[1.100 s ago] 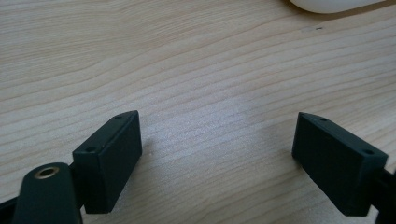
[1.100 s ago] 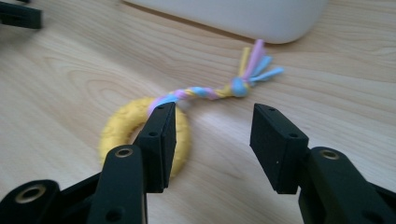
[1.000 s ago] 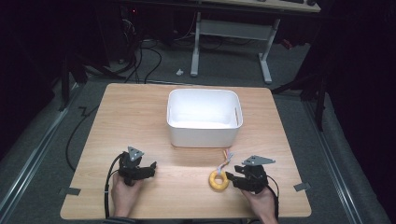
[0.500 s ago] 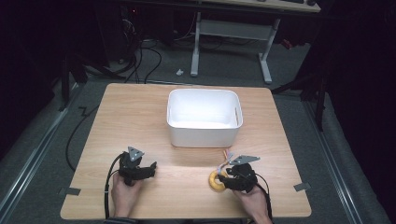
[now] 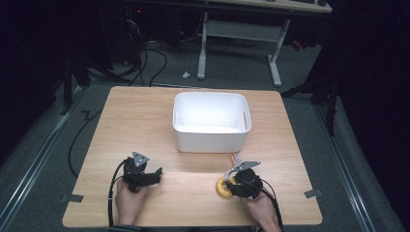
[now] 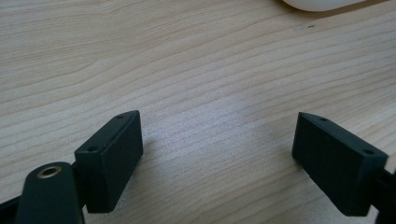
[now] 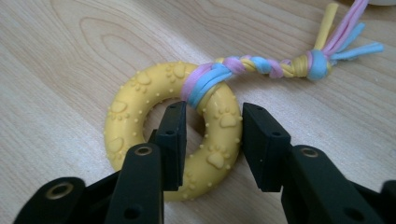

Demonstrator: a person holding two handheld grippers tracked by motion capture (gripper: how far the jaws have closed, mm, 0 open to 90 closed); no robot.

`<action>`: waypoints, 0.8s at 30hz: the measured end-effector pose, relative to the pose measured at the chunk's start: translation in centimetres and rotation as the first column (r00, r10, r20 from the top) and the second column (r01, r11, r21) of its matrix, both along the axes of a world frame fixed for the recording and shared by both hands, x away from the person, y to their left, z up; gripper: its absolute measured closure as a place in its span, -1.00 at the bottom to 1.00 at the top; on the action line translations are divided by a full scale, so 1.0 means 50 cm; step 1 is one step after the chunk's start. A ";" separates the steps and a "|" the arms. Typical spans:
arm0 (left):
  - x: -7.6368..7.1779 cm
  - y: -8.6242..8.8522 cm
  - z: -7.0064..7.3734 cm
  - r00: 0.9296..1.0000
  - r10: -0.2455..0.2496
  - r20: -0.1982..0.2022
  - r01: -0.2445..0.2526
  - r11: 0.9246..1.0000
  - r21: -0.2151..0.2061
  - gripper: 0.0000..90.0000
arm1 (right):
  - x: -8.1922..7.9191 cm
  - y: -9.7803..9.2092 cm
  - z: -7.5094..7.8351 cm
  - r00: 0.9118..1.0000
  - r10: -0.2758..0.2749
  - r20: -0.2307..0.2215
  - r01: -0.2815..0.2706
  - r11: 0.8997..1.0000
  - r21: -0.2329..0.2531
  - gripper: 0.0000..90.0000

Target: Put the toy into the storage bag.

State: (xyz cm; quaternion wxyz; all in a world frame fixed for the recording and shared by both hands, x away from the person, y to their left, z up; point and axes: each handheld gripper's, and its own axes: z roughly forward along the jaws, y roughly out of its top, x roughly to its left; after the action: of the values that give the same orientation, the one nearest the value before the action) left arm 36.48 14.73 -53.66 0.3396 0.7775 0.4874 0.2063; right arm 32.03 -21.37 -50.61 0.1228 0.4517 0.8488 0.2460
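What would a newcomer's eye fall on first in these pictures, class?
Probably the yellow ring toy with its braided pink, blue and yellow rope tail, lying at the table's near right. The right gripper has one jaw through the ring's hole and the other outside it, straddling the ring's side. Next comes the white bin at the table's middle, bright against the dark room.
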 end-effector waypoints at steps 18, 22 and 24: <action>0.001 0.000 0.000 1.000 0.003 0.000 -0.003 1.000 -0.005 -0.62 | -0.006 -0.020 0.007 1.000 0.014 0.020 -0.015 0.999 0.029 0.47; 0.001 0.000 0.000 1.000 0.003 0.000 -0.003 1.000 -0.006 -0.62 | -0.011 -0.034 0.024 0.999 0.004 0.040 -0.005 0.999 0.033 0.47; 0.001 0.000 0.000 1.000 0.003 -0.001 -0.003 1.000 -0.005 -0.62 | -0.014 -0.041 0.034 0.999 -0.006 0.048 0.004 0.999 0.041 0.47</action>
State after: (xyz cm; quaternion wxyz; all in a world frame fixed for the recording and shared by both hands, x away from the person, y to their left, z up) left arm 36.53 14.73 -53.66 0.3412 0.7760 0.4892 0.2052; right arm 31.30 -23.42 -48.93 0.1344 0.4501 0.8392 0.2739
